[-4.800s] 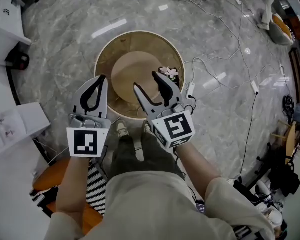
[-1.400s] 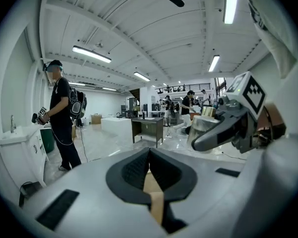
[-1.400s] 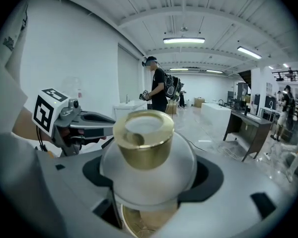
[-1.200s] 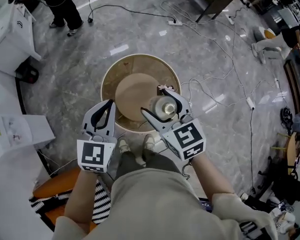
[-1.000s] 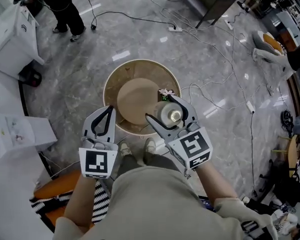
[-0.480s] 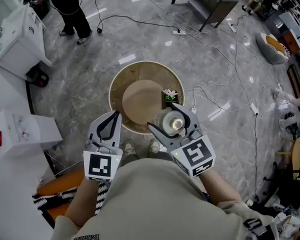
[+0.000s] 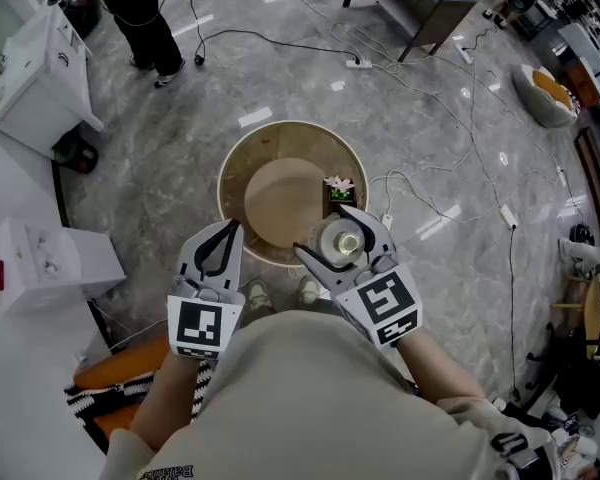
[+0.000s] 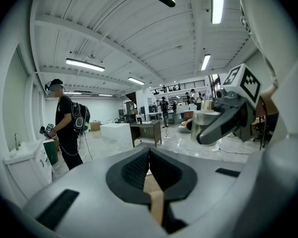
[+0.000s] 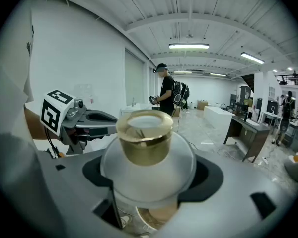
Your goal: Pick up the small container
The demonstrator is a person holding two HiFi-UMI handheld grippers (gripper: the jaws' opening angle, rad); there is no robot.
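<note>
Holding small container (image 7: 342, 240) above round table (image 7: 270, 200)

Bright, even light from ceiling strip lamps (image 9: 188, 46); glare streaks the glossy floor (image 7: 260, 118). Gripper views bend toward black corners, and the left claw (image 8: 149, 152) looks soft.

A round wooden bench (image 7: 242, 160) stands on the grey marble floor (image 7: 160, 118). A paler round disc (image 7: 278, 203) lies on the bench, with a small potted flower (image 7: 338, 189) at the disc's right edge. A white power strip (image 7: 358, 63) and loose cables lie on the floor.
</note>
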